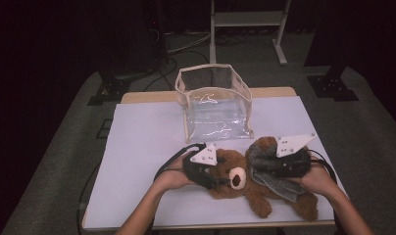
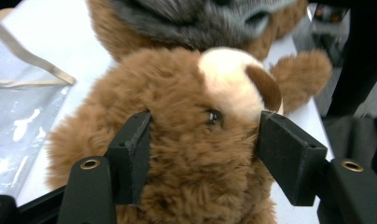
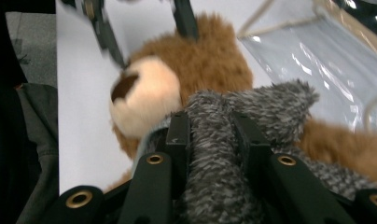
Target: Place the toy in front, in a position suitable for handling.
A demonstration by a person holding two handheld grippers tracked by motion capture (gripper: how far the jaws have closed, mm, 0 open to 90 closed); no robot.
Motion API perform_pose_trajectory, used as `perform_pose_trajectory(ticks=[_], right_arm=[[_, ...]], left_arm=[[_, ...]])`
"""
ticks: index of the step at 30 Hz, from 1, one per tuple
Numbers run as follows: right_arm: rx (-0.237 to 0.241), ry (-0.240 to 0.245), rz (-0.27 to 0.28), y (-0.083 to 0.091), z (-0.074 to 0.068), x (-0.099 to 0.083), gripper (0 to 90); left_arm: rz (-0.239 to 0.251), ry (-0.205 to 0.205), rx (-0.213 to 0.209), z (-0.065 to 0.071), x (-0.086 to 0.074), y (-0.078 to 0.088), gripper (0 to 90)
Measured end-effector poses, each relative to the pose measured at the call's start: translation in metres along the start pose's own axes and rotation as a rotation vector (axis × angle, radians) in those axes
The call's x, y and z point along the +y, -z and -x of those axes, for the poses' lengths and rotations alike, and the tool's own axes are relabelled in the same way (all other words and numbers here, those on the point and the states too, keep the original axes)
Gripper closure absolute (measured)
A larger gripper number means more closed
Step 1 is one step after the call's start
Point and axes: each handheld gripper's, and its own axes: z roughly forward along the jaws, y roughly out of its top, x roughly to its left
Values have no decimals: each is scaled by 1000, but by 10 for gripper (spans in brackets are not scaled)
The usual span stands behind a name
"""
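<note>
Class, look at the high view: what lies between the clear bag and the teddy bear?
Nothing: in the high view, bare white table cover separates the clear bag from the teddy bear.

Setting: lab or recording studio, not home. Evidence, high view: dark surround, black curtains or walls behind desk (image 1: 137, 147). Desk top covered with plain white sheet, wooden edge visible at far side. Grey carpet floor (image 1: 54, 147). Cables (image 1: 181, 46) trail loose across floor behind desk. Black stand bases (image 1: 105, 90) with metal feet flank desk left and right. White metal frame (image 1: 247, 22) stands at rear centre. Lighting concentrated on desk, rest of room dim.
</note>
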Motion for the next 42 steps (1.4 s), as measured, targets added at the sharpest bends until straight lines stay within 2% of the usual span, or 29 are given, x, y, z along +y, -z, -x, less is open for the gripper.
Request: perform_pose_trajectory(ticks=[3, 5, 7, 9, 13, 15, 18, 22, 26, 28, 30, 31, 34, 36, 37, 39, 42], right_arm=[[29, 42, 22, -11, -5, 21, 703], [35, 78, 8, -21, -9, 33, 703], [49, 91, -7, -28, -10, 37, 702], [55, 84, -24, -29, -8, 33, 702], [22, 54, -72, -18, -3, 13, 700], [13, 26, -51, -10, -1, 7, 692], [-14, 22, -38, -5, 1, 7, 692], [4, 7, -38, -8, 0, 1, 704], [23, -8, -17, -7, -7, -7, 712], [28, 3, -21, -7, -12, -8, 712], [23, 16, -32, -7, -14, -5, 711], [20, 26, -37, -7, -14, -2, 712], [-9, 53, -10, -7, -13, 9, 711], [-1, 50, 14, -7, -12, 13, 710], [-2, 57, 3, -8, -11, 14, 710], [-5, 58, -22, -7, -10, 11, 709], [-9, 23, -31, -3, -7, -4, 711]], left_arm=[[6, 5, -8, 2, 0, 2, 359], [-4, -2, -19, 4, -1, 5, 364], [-13, -6, -20, 7, -2, 6, 367], [-12, -11, -24, 9, -3, 7, 367], [9, 2, -31, 11, -5, 5, 367], [9, 7, -36, 11, -5, 4, 366], [11, 15, -41, 9, -5, 5, 366], [25, 6, -24, 5, -3, 13, 367], [64, 32, 11, 0, -1, 19, 367], [57, 33, -2, 0, -1, 16, 370], [25, 24, -17, 2, -1, 10, 370], [4, 12, -10, 5, -1, 6, 365], [-15, 10, -1, 10, 0, 4, 360], [-30, -10, 2, 14, 0, 6, 362], [-35, -19, 4, 15, 0, 6, 362], [-44, -30, 7, 16, 0, 9, 363], [-27, -27, 2, 14, -1, 13, 373]])
